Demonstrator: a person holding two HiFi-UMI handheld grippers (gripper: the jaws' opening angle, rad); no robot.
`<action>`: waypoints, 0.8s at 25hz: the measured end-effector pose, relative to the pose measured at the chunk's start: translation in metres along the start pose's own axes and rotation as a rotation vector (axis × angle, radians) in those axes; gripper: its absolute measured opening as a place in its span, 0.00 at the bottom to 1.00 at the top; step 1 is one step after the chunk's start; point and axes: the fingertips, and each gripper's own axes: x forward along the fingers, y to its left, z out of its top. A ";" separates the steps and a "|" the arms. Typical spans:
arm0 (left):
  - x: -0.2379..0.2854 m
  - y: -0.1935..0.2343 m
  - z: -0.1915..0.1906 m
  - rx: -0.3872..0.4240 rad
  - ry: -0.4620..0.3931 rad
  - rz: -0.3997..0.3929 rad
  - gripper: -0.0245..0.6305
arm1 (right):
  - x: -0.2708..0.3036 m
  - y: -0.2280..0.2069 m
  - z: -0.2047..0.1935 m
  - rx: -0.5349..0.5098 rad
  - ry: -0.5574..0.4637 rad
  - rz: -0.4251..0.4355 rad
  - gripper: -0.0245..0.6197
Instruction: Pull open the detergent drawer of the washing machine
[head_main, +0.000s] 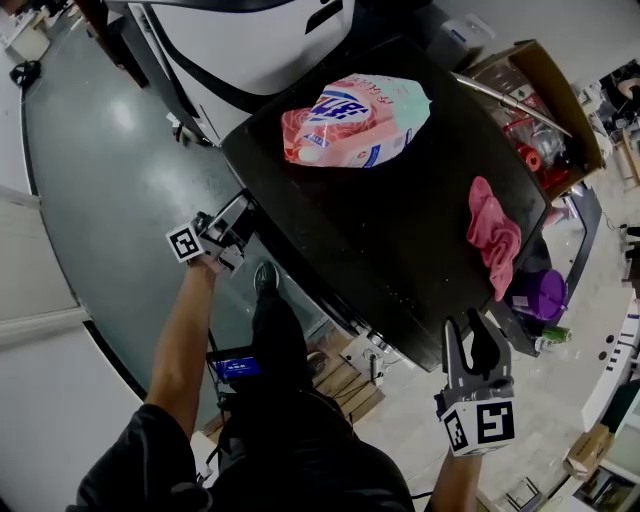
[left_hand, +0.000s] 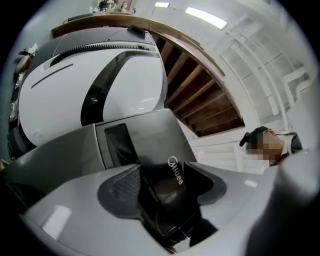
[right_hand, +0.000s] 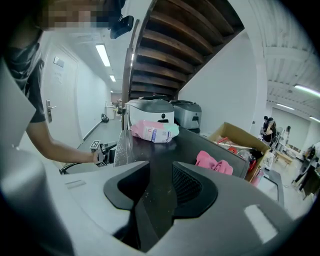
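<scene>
Detergent drawer, its dark Midea-marked front at the washing machine's front left corner, sits between the spread jaws of the left gripper, which flank it without clearly pinching. Whether it is out at all I cannot tell, so the pull seems unfinished. The right gripper hovers spread and empty near the opposite corner.

The black washing machine top looks smooth and semi-glossy. The detergent pouch is shiny plastic; the pink cloth is soft, the box matt cardboard.
</scene>
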 end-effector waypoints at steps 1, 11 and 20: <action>-0.001 0.000 0.000 -0.010 0.009 -0.008 0.52 | 0.002 0.000 -0.001 0.003 0.006 -0.003 0.23; -0.001 0.001 0.006 -0.149 -0.065 -0.039 0.44 | 0.025 -0.003 -0.008 0.040 0.029 -0.021 0.22; 0.004 -0.024 -0.047 -0.194 0.037 -0.062 0.52 | 0.029 0.001 0.000 0.054 -0.006 -0.004 0.22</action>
